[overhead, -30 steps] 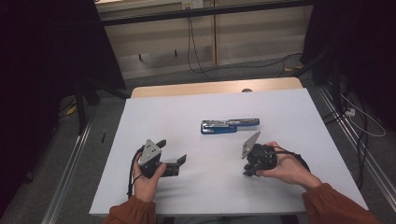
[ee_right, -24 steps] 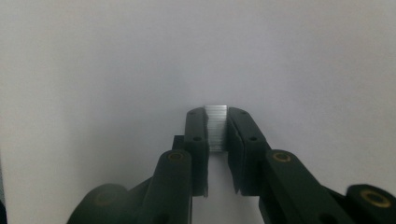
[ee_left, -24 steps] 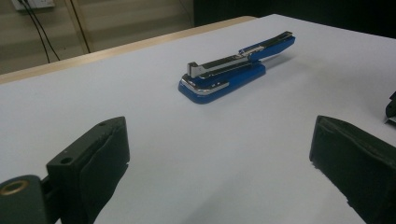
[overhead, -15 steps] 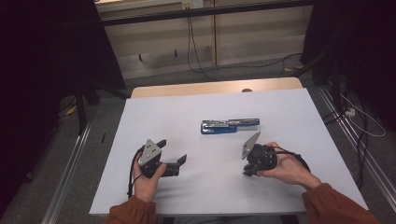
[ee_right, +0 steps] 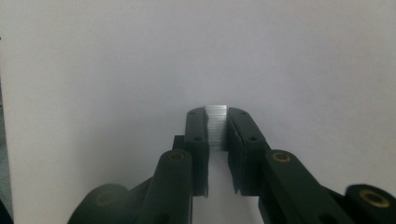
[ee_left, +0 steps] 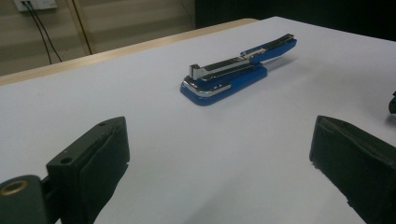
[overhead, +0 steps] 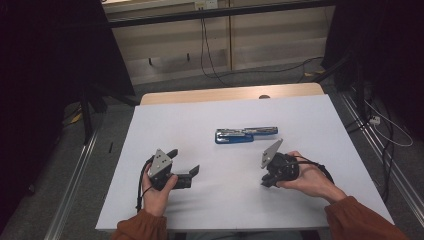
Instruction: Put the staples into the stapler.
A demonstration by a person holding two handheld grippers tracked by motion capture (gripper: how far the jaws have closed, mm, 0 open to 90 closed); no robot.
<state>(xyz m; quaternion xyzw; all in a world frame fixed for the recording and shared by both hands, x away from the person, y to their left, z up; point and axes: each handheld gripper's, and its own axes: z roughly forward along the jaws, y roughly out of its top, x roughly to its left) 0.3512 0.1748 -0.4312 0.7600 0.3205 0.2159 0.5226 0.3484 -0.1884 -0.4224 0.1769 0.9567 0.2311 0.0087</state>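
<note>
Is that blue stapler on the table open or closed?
Open. In the left gripper view the stapler's blue top arm is swung back flat, leaving its silver staple rail bare.

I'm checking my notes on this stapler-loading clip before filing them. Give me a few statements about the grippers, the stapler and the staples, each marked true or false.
1. The right gripper is shut on a strip of staples. True.
2. The blue stapler is closed flat. False: in the left gripper view its top is lifted open, with the metal rail bared.
3. The left gripper holds the stapler. False: its jaws stand wide apart and empty, and the stapler lies farther off on the table.
4. The stapler lies on the white table, between and beyond the two grippers. True.
5. The right gripper touches the stapler. False: bare table lies between them.
</note>
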